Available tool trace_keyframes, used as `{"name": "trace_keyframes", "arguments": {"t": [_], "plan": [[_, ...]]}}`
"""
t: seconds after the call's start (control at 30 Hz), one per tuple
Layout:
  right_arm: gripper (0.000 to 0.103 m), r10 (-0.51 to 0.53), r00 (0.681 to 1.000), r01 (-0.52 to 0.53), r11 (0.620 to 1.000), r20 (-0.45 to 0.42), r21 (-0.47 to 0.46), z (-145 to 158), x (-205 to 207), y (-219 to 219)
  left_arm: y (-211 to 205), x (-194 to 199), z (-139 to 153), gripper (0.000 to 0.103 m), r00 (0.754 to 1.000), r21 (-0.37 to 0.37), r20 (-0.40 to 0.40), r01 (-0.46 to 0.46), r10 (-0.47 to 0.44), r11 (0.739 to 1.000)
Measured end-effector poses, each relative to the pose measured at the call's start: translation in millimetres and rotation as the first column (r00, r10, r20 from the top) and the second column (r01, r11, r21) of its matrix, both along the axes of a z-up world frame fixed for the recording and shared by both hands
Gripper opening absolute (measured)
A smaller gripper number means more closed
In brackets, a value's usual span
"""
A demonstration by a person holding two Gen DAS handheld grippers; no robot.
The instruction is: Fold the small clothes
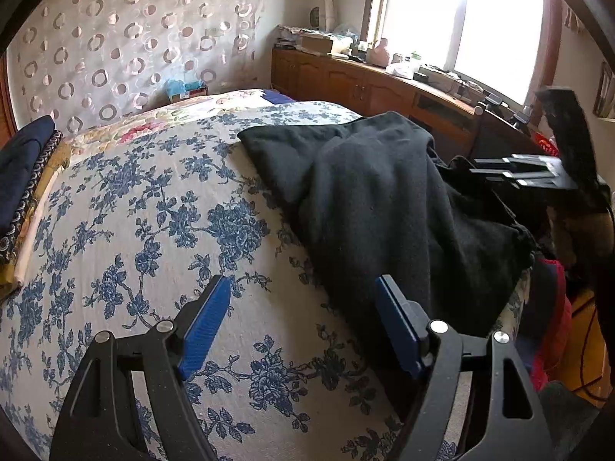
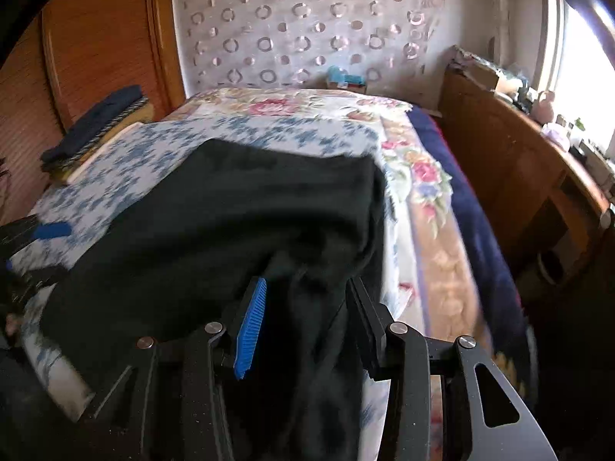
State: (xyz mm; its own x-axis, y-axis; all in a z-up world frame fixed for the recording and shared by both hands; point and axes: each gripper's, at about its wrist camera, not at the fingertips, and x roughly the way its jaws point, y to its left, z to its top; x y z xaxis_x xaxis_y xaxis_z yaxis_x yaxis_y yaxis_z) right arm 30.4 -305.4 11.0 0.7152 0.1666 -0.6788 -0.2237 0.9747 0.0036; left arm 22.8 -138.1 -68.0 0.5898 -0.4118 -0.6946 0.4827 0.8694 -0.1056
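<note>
A black garment [image 1: 376, 192] lies rumpled on the blue-flowered bed sheet [image 1: 134, 211], near the bed's right edge. My left gripper [image 1: 303, 288] is open and empty, low over the sheet, its right finger at the garment's near edge. In the right wrist view the same garment [image 2: 238, 207] spreads across the sheet [image 2: 127, 153], and a bunched fold of it runs between the fingers of my right gripper [image 2: 305, 288], which is partly closed around that fold. The right gripper also shows in the left wrist view [image 1: 515, 171] at the garment's far right side.
A stack of folded dark clothes [image 1: 23, 165] sits at the bed's left edge, also seen in the right wrist view [image 2: 103, 123]. A wooden cabinet [image 1: 365, 80] with clutter runs under the window. A wooden wardrobe [image 2: 96, 38] stands left. A floral quilt [image 2: 415, 169] covers the far bed.
</note>
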Motion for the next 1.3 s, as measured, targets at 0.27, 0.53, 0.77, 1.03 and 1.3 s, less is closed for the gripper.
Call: {"name": "trace_keyframes", "arguments": {"t": [0.27, 0.53, 0.77, 1.03, 1.3], "plan": [[0.038, -0.015, 0.999, 0.015, 1.0, -0.031, -0.013, -5.5, -27.1, -14.5, 0.8, -3.4, -8.0, 0.078, 1.0, 0.003, -0.019, -0.008, 0.008, 1.0], [0.005, 0.012, 1.0, -0.012, 1.0, -0.023, 0.004, -1.0, -34.4, -0.4, 2.9, -8.4, -9.3, 0.078, 1.0, -0.01, -0.026, -0.008, 0.008, 1.0], [0.004, 0.003, 1.0, -0.003, 1.0, -0.017, -0.006, 8.7, -54.3, -8.5, -0.6, -22.4, -8.3, 0.078, 0.999, -0.026, -0.042, 0.034, -0.035, 0.999], [0.004, -0.008, 1.0, 0.008, 1.0, -0.027, -0.011, 1.6, -49.2, -4.6, -1.0, -32.3, -15.0, 0.078, 0.995, -0.02, -0.072, 0.064, -0.066, 0.998], [0.008, -0.018, 0.999, 0.02, 0.998, 0.032, -0.059, 11.5, -51.5, 1.9, -0.3, -37.3, -13.6, 0.057, 0.99, -0.025, -0.087, 0.112, -0.113, 0.993]]}}
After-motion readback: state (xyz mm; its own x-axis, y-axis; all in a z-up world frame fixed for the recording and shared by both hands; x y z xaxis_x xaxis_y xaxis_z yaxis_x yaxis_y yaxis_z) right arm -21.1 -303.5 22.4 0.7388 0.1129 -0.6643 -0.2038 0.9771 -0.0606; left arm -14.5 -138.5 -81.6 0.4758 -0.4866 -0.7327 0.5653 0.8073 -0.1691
